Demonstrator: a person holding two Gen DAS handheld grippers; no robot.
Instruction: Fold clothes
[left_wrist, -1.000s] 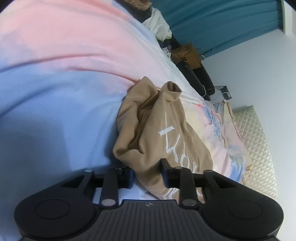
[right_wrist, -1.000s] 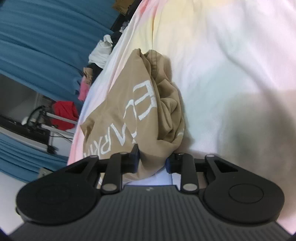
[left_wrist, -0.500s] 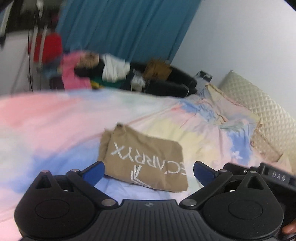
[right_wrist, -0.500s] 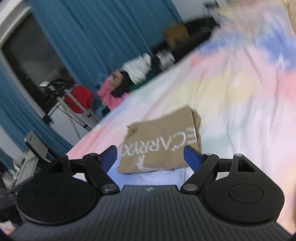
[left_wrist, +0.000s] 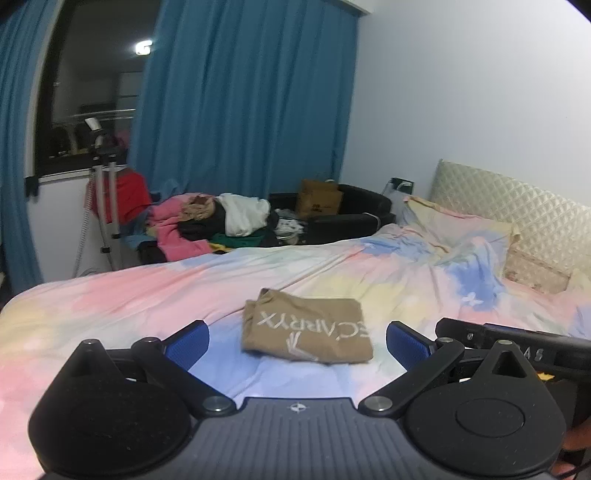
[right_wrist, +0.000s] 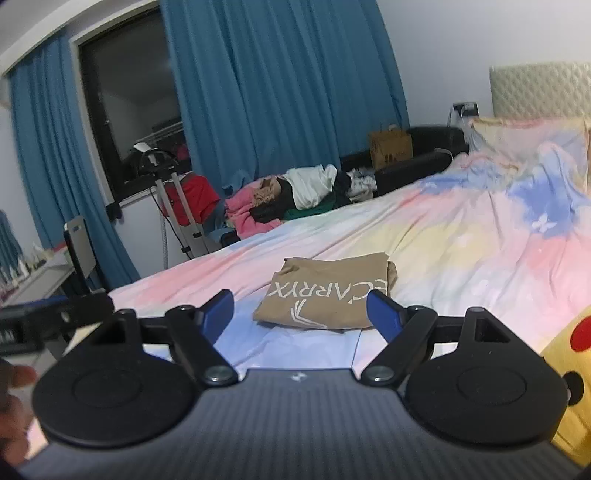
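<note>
A tan shirt with white lettering (left_wrist: 306, 330) lies folded into a flat rectangle on the pastel bedsheet (left_wrist: 110, 295). It also shows in the right wrist view (right_wrist: 328, 293). My left gripper (left_wrist: 297, 341) is open and empty, held back from the shirt and above the bed. My right gripper (right_wrist: 301, 314) is open and empty too, pulled back from the shirt's near edge. The right gripper's body (left_wrist: 517, 345) shows at the right of the left wrist view.
A pile of loose clothes (left_wrist: 221, 225) lies beyond the bed's far edge, by blue curtains (left_wrist: 240, 92). A black sofa with a cardboard box (left_wrist: 319, 199) stands behind. Pillows (left_wrist: 461, 229) and a quilted headboard (left_wrist: 517, 206) are at right. A yellow plush (right_wrist: 569, 387) lies near my right gripper.
Both grippers were shut on the bunched tan shirt. They have let go, opened wide and drawn back and up. The shirt now lies folded flat on the bed.
</note>
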